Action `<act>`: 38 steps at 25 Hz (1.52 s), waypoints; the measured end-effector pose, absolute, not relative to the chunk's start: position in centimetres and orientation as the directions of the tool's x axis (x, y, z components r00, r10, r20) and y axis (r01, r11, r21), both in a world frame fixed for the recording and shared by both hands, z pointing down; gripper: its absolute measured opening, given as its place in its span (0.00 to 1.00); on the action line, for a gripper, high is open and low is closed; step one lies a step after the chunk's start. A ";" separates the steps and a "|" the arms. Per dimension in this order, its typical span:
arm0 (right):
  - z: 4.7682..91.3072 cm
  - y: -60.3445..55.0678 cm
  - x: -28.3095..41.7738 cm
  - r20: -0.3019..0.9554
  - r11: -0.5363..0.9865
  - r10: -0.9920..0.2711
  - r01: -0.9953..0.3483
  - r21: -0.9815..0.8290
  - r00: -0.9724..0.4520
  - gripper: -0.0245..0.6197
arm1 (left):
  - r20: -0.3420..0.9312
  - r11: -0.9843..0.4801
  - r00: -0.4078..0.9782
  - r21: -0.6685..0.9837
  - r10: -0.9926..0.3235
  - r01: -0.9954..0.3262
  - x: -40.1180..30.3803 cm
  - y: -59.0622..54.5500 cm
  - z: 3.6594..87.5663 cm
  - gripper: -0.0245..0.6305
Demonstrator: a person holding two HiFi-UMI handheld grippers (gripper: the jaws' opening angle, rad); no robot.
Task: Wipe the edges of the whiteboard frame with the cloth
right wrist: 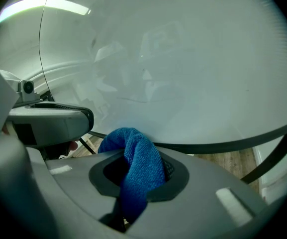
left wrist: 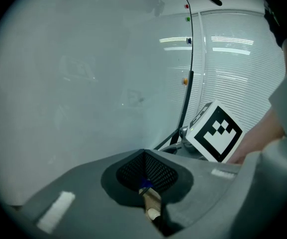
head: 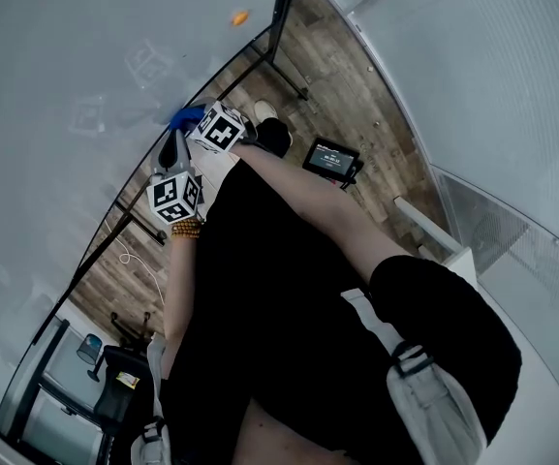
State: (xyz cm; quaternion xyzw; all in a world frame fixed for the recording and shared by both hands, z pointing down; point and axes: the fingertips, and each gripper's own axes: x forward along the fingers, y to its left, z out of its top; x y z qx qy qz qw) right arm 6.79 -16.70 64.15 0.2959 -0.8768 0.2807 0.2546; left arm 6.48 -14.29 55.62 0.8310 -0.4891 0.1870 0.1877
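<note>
Just one cloth (right wrist: 143, 161), clamped in right gripper (right wrist: 136, 177).

A wood-plank floor (head: 357, 76) runs beneath a person in a black shirt (head: 279, 318), who wears a beaded bracelet (head: 186, 228) on one wrist. A small device with a lit screen (head: 331, 157) sits on the planks, well apart from a loose white cable (head: 129, 257). A ribbed translucent wall panel (head: 492, 85) borders the floor, and dark wheeled equipment (head: 114, 386) stands at lower left.
</note>
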 end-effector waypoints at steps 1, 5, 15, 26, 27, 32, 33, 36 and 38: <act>64.2 -16.8 7.1 0.613 0.664 -0.379 -0.666 -0.342 -0.693 0.18 | 0.495 -0.456 0.455 0.129 -0.740 -0.881 6.6 -14.4 55.6 0.19; 64.2 -17.0 8.3 0.615 0.648 -0.400 -0.684 -0.335 -0.680 0.18 | 0.496 -0.476 0.472 0.129 -0.729 -0.870 7.2 -14.7 55.7 0.19; 65.5 -18.7 12.3 0.630 0.579 -0.474 -0.757 -0.303 -0.615 0.18 | 0.503 -0.529 0.519 0.138 -0.691 -0.837 8.6 -15.4 56.4 0.19; 66.7 -20.1 17.1 0.670 0.470 -0.542 -0.843 -0.260 -0.508 0.17 | 0.500 -0.568 0.556 0.147 -0.664 -0.810 9.6 -15.0 56.5 0.19; 66.7 -20.2 17.6 0.673 0.461 -0.547 -0.850 -0.255 -0.498 0.17 | 0.500 -0.570 0.559 0.148 -0.662 -0.808 9.6 -14.9 56.6 0.19; 67.3 -20.8 19.3 0.701 0.415 -0.556 -0.880 -0.233 -0.447 0.17 | 0.500 -0.577 0.564 0.149 -0.657 -0.803 9.7 -15.1 56.3 0.19; 67.4 -21.0 19.8 0.701 0.400 -0.564 -0.887 -0.230 -0.436 0.17 | 0.499 -0.578 0.565 0.148 -0.657 -0.803 9.7 -15.2 56.3 0.19; 67.1 -21.7 21.3 0.707 0.362 -0.582 -0.906 -0.219 -0.403 0.17 | 0.497 -0.586 0.570 0.144 -0.654 -0.798 10.2 -15.6 56.0 0.19; 66.9 -22.1 22.3 0.715 0.334 -0.588 -0.918 -0.212 -0.379 0.17 | 0.497 -0.593 0.575 0.141 -0.650 -0.793 10.3 -16.0 55.8 0.19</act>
